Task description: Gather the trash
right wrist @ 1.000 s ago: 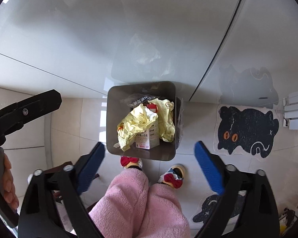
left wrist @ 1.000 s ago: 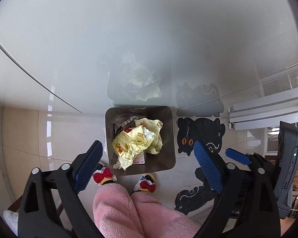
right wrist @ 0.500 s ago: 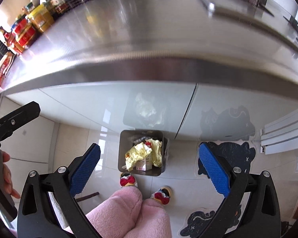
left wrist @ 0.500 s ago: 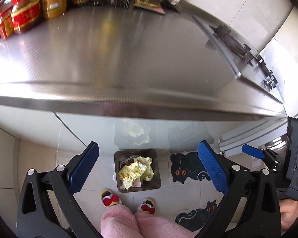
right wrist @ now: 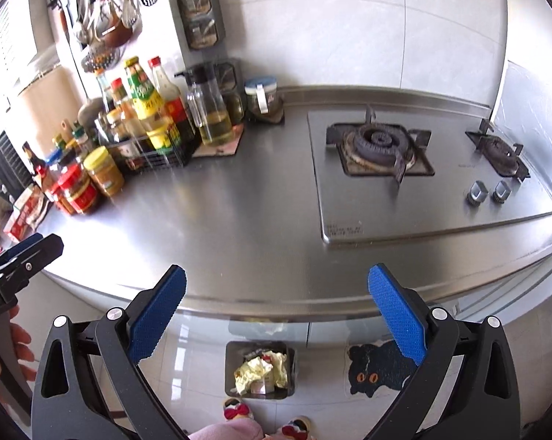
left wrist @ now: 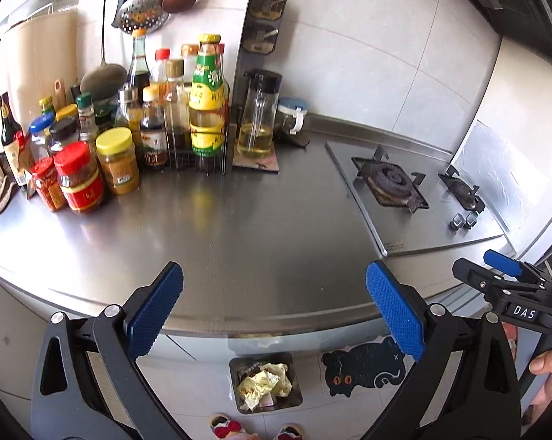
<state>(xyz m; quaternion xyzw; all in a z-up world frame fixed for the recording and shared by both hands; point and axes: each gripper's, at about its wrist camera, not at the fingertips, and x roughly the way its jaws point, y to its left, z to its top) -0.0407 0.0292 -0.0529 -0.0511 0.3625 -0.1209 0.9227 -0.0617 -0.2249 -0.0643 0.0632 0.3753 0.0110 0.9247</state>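
On the floor below the counter edge: trash bin, stuffed with crumpled yellow wrappers and a small carton. Above it, bare steel countertop, with no loose litter visible. Left gripper and right gripper poised over the front edge, blue pads spread wide, nothing between them. Beyond, condiment jars and gas hob. Collection apparently done or nearly so.
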